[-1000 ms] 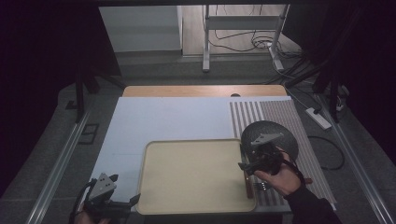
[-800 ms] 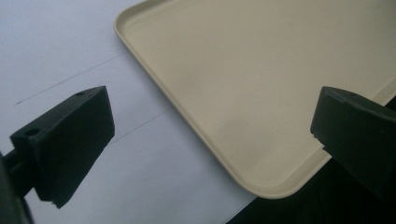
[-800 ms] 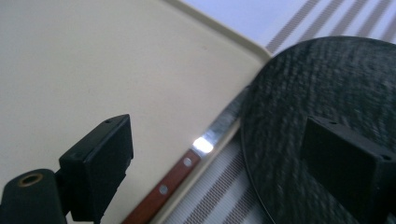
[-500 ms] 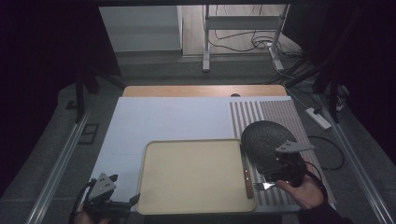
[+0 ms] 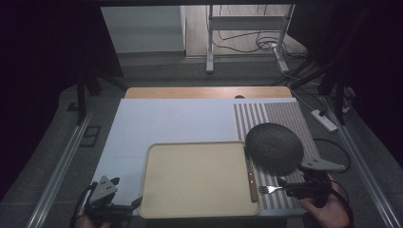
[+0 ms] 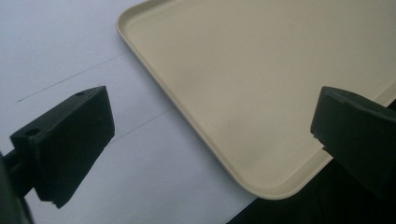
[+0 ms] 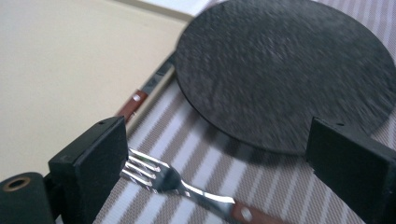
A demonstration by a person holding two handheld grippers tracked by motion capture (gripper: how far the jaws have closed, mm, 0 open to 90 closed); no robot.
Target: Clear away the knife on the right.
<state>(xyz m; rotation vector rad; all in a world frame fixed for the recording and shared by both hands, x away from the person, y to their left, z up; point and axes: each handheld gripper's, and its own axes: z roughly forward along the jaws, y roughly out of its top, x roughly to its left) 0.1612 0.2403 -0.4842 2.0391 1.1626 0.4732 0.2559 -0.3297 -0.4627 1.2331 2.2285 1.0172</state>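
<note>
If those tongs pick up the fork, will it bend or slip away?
The fork looks like shiny metal with a riveted brown handle, so probably stiff, not floppy. Its polished neck may be slippery between the right tongs' flat black pads. It lies flat on the woven striped placemat, so it likely won't roll.

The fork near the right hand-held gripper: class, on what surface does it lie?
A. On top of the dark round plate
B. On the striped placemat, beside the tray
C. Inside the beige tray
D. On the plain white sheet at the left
B: the fork lies flat on the striped placemat, between the open jaws of the right hand-held gripper, clear of the beige tray and the dark round plate.
</note>
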